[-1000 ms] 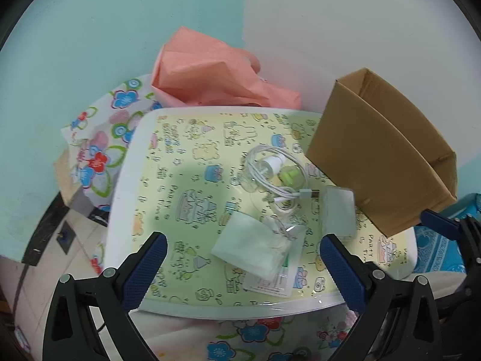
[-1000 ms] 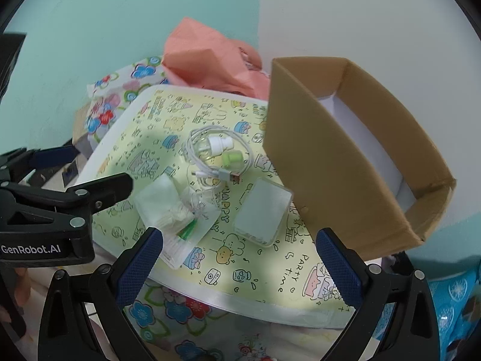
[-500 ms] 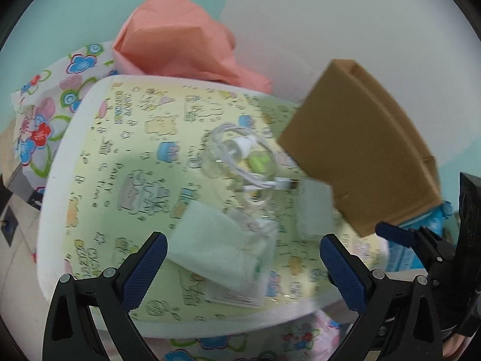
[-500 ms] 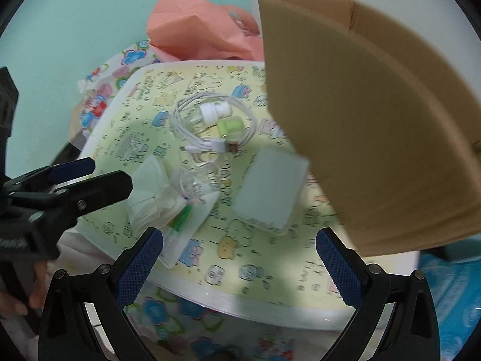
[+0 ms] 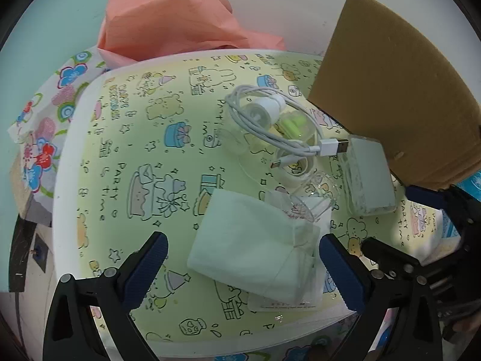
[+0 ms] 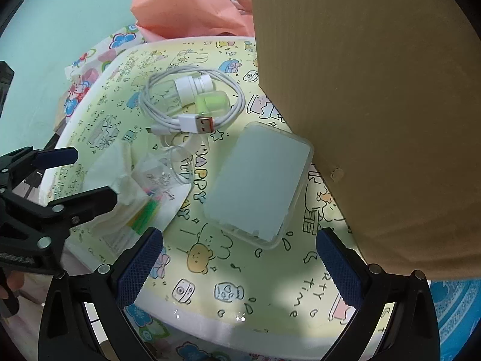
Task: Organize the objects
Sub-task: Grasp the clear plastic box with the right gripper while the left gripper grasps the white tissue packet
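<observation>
Counting stock: nothing visibly packed yet. On the table (image 5: 72,162) lie cable (image 5: 270,120), flat case (image 6: 258,183) and tissue packet (image 5: 255,240), all beside the cardboard box (image 6: 375,105). My left gripper (image 5: 240,258) and right gripper (image 6: 237,255) both gape wide, empty.

One cardboard box (image 5: 387,84) at the right of the frame. One coiled white cable (image 5: 270,126) at centre, ringing one white plug (image 5: 264,109) and one green item (image 5: 290,126). One pale flat case (image 6: 258,180) (just beside the box). One clear packet (image 5: 297,240) and one pale folded cloth (image 5: 243,246), lower centre. One pink bag (image 5: 171,18), top. Two grippers (image 5: 240,270) (image 6: 237,264).
</observation>
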Demonstrator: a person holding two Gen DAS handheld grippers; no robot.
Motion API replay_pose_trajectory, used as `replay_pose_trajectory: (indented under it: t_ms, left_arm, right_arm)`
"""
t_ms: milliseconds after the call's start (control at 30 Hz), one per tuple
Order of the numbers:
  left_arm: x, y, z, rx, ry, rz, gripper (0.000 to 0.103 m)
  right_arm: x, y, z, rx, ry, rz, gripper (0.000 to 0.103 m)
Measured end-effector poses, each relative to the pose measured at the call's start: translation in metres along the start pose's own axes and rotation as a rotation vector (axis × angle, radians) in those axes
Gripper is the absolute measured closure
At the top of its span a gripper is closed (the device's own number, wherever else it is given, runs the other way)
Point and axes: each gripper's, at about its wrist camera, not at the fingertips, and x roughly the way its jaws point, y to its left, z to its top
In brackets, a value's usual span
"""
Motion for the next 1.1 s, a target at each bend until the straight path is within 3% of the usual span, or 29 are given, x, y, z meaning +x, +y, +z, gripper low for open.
replay_pose_trajectory:
  t_ms: [200, 400, 500, 800, 1100]
  left_arm:
    - [0.003, -0.009, -0.002, 0.095, 0.008, 0.003, 0.001]
    - [0.021, -0.025, -0.007, 0.229, 0.039, 0.068, 0.003]
    - [0.029, -0.022, -0.005, 0.207, 0.046, 0.105, 0.005]
    - [0.040, 0.000, 0.002, 0.065, 0.133, 0.002, 0.004]
    - [0.034, -0.003, 0.001, 0.122, 0.087, 0.010, 0.010]
  right_arm:
    - [0.007, 0.001, 0.000, -0.040, -0.009, -0.036, 0.002]
    - [0.014, -0.004, -0.008, -0.066, 0.011, -0.058, 0.008]
    - [0.014, -0.009, -0.006, -0.039, 0.011, -0.018, 0.010]
    - [0.010, -0.005, 0.002, -0.036, 0.005, 0.022, 0.010]
    - [0.017, -0.016, 0.013, 0.038, 0.028, 0.063, 0.012]
